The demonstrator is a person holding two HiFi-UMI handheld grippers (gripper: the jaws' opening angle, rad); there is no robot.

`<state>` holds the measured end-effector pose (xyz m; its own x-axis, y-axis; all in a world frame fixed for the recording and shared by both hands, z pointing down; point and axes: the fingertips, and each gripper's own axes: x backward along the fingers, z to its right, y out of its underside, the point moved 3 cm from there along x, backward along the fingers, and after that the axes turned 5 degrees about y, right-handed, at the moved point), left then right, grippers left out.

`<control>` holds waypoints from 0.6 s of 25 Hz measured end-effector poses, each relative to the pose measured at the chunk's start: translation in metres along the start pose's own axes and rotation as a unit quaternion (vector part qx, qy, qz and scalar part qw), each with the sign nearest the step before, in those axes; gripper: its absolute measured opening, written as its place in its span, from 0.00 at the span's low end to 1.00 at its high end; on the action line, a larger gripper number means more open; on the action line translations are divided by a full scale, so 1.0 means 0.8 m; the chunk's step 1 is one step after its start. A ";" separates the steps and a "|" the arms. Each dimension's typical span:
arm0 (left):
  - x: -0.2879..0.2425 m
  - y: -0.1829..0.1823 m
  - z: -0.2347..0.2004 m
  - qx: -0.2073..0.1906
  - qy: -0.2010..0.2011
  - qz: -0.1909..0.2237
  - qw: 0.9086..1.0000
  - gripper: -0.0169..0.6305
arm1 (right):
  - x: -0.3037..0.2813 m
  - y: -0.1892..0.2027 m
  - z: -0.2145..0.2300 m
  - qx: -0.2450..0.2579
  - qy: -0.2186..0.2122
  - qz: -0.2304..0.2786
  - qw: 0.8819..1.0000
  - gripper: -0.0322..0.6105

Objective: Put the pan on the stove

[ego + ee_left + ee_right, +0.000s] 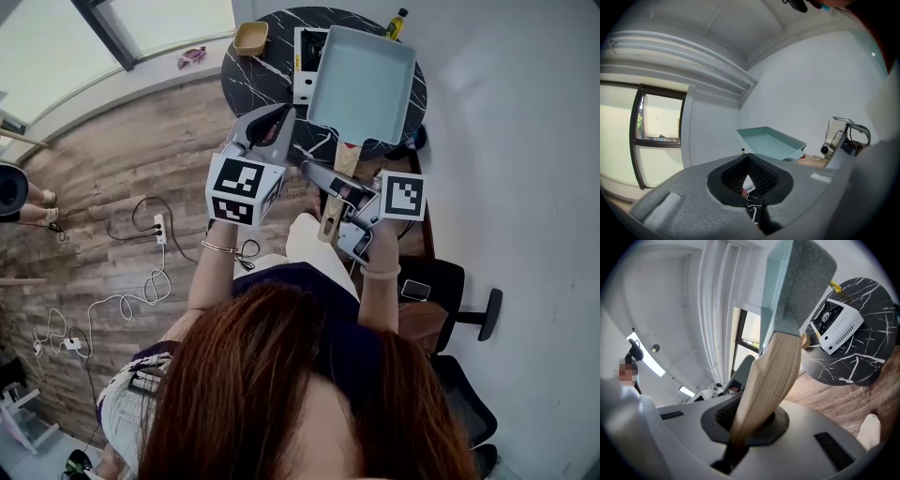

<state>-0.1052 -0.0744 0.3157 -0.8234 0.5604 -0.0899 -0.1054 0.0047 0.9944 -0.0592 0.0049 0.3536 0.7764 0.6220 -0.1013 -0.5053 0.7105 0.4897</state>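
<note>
The rectangular pale-blue pan point(361, 80) has not reached the stove. It hangs tilted in the air over the round black marble table point(251, 82), overlapping the right side of the portable gas stove point(302, 86) in the head view. From the right gripper view it is plainly well apart from the stove. The right gripper point(749, 423) is clamped on the pan's wooden handle point(768, 376), low down and far from the pan body. The likeliest trouble is therefore the pan twisting or sagging in that grip, since its weight sits far out from the jaws. A tilted pan could come down on one edge, catch the stove's white casing and push it across the table, or settle off the burner and tip. A wide swing past the stove could also strike the yellow-capped bottle point(397, 22) at the table's edge, on the far right of the stove. The left gripper point(281, 117) has its jaws together on nothing and hovers just in front of the stove, close to the pan's near left corner. It could be bumped as the pan travels across. By count there are one pan, one stove, one table, two grippers, one bottle, and one tan square container point(250, 37) to the stove's left.
</note>
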 end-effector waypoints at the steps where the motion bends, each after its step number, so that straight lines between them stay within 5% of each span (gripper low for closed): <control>1: -0.004 0.000 -0.002 -0.001 -0.001 -0.001 1.000 0.05 | -0.001 -0.004 0.003 -0.001 -0.001 -0.001 1.000 0.08; 15: -0.064 -0.002 -0.044 0.007 -0.019 -0.008 1.000 0.05 | -0.018 -0.065 0.042 -0.008 -0.004 -0.021 1.000 0.08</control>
<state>-0.0824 -0.1325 0.3168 -0.7994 0.5917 -0.1038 -0.1103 0.0253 0.9936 -0.0317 -0.0522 0.3585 0.7999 0.5893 -0.1132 -0.4792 0.7409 0.4706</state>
